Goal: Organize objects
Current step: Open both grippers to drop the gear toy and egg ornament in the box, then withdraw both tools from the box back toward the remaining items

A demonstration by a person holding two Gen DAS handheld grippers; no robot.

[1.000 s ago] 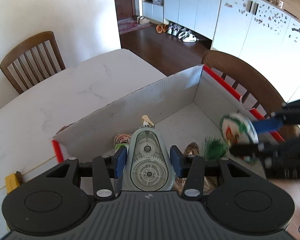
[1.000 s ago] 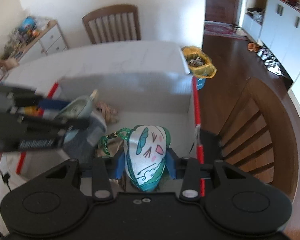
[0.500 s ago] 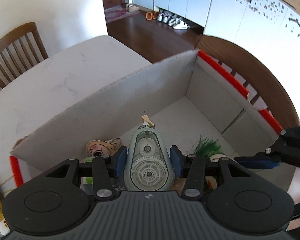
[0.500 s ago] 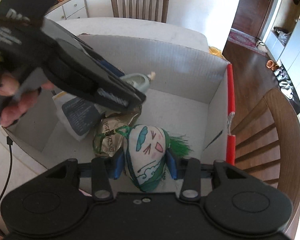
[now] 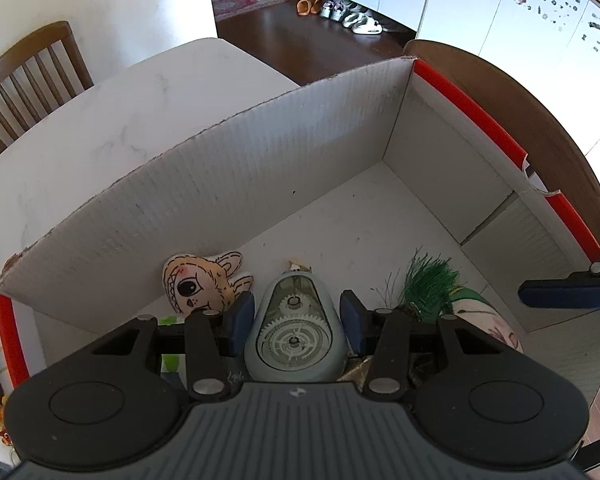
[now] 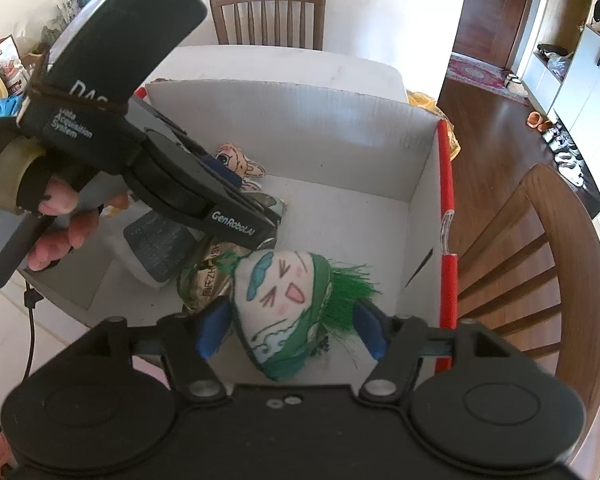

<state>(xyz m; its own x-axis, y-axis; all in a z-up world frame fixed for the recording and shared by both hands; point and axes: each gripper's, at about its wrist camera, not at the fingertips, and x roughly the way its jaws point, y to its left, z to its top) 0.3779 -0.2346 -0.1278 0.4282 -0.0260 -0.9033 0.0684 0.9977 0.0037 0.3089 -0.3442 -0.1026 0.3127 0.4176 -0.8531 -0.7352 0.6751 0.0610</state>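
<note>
My left gripper (image 5: 296, 318) is shut on a grey-blue correction tape dispenser (image 5: 295, 332) and holds it low inside the white cardboard box (image 5: 228, 184). My right gripper (image 6: 290, 326) stands open around a green-haired plush face toy (image 6: 284, 304), which lies on the box floor; its pads are apart from the toy's sides. The toy also shows in the left wrist view (image 5: 460, 304), with one right fingertip (image 5: 564, 294) beside it. The left gripper also shows in the right wrist view (image 6: 228, 220), coming in from the left.
The box also holds a tan fish-shaped plush (image 5: 204, 280), a gold foil packet (image 6: 208, 280) and a dark pouch (image 6: 158, 250). The box has red edge strips (image 6: 446, 216). It stands on a white table (image 5: 100, 120). Wooden chairs (image 6: 540, 264) stand around it.
Both grippers have dropped lower into the box. My right gripper has opened and the plush face toy now lies on the box floor. The left stays shut on the dispenser.
</note>
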